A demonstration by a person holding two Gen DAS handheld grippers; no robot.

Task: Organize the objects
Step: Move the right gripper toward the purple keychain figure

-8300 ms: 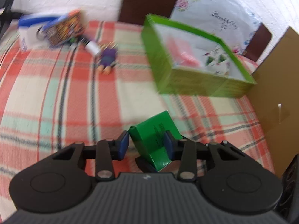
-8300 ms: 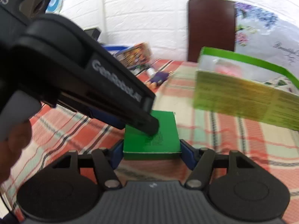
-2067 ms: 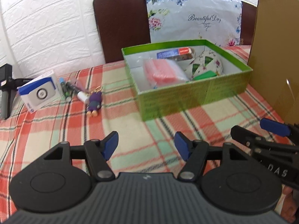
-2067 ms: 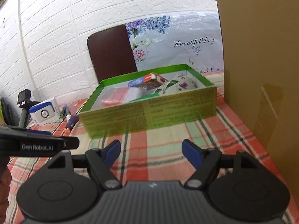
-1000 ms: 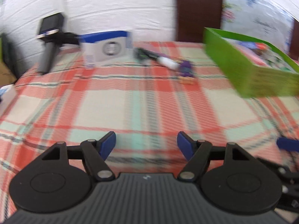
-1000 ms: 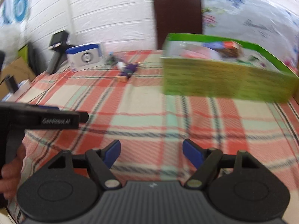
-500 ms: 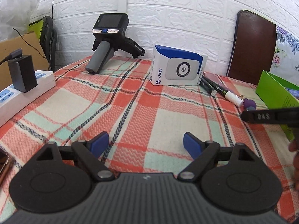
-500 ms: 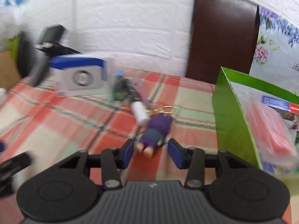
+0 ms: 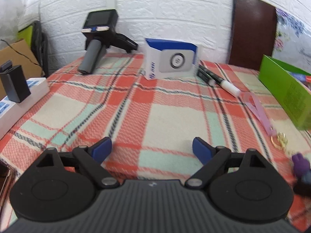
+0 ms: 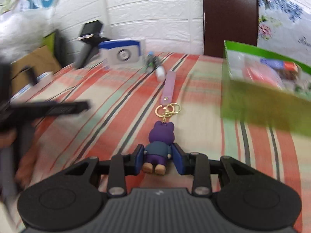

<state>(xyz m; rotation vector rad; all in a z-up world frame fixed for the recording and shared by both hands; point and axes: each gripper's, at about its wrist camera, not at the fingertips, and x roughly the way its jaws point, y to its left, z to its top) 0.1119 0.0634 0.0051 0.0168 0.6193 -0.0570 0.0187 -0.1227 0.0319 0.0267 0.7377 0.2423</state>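
My right gripper [image 10: 157, 158] has just been closing and its 2 blue pads now sit against the sides of the purple bear keychain [image 10: 159, 147], which lies on the plaid tablecloth [image 10: 120, 104] near the green box [image 10: 266, 104]. My left gripper [image 9: 152, 149] has just been opening and stands wide over bare cloth, nothing between its pads.

The green box [image 10: 266, 104] is motion-blurred, its contents unreadable, its right side cropped.

Brown chair back [image 9: 253, 33] against white brick wall [image 9: 175, 9].
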